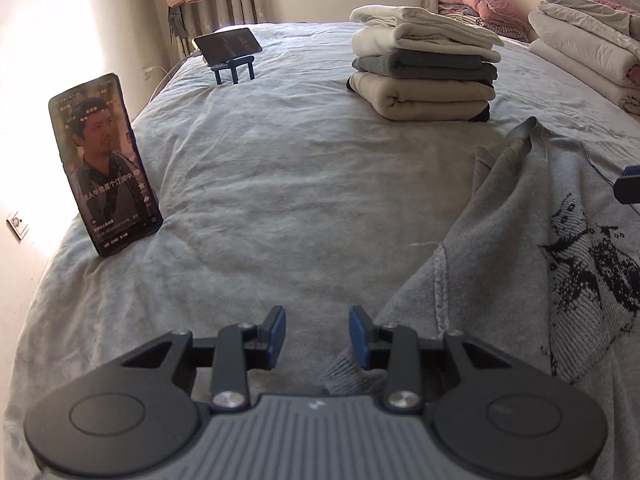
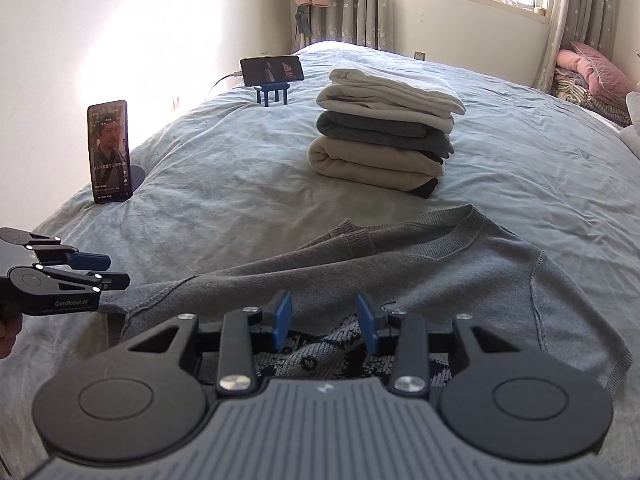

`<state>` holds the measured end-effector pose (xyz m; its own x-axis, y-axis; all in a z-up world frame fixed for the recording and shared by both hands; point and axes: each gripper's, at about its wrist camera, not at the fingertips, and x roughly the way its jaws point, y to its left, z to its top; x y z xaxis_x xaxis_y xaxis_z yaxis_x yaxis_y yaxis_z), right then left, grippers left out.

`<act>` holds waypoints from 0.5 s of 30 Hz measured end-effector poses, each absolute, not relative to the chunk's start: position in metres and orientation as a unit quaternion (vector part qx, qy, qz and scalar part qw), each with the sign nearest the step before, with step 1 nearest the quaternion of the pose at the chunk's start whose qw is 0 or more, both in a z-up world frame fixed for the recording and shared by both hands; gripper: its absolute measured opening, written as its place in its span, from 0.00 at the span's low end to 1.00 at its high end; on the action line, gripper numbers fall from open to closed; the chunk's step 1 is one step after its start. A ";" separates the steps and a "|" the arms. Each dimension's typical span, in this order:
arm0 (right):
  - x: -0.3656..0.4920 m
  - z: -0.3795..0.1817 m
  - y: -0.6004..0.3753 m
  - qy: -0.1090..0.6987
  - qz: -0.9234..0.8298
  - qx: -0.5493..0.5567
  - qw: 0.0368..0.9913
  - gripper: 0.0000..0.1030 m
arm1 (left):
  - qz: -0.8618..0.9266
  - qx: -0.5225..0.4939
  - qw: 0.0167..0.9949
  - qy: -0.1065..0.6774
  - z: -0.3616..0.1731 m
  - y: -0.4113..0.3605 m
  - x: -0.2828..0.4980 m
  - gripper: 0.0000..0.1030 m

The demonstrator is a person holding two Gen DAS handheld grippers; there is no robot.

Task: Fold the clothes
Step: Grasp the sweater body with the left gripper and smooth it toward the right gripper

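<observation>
A grey knit sweater (image 1: 516, 240) with a dark pattern lies spread on the bed, partly folded, its neckline toward the far side; the right wrist view shows this sweater (image 2: 440, 264) too. My left gripper (image 1: 318, 332) is open over the bare bedsheet at the sweater's left edge, a ribbed cuff just under its right finger. It shows as the left gripper (image 2: 108, 270) at the left edge of the right wrist view, a hand behind it. My right gripper (image 2: 325, 326) hangs open above the patterned front, nothing between its pads. Its tip, the right gripper (image 1: 628, 184), peeks in at far right.
A stack of folded clothes (image 1: 424, 76) (image 2: 384, 132) sits mid-bed beyond the sweater. An upright phone (image 1: 106, 164) (image 2: 109, 152) stands at the bed's left edge. A second phone on a blue stand (image 1: 228, 46) (image 2: 272, 70) is farther back. Folded quilts (image 1: 580, 40) line the right side.
</observation>
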<state>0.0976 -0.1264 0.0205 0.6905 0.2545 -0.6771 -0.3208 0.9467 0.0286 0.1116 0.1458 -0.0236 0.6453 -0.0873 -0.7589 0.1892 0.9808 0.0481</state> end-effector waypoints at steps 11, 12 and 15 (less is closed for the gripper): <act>0.095 0.009 -0.104 0.368 0.179 -0.053 0.911 0.39 | -0.123 0.021 0.902 0.413 -0.040 0.141 0.097 0.09; 0.094 0.009 -0.105 0.368 0.179 -0.053 0.911 0.39 | -0.131 0.019 0.902 0.410 -0.039 0.138 0.095 0.05; 0.089 0.012 -0.109 0.365 0.177 -0.052 0.913 0.39 | -0.149 0.013 0.912 0.383 -0.032 0.128 0.087 0.04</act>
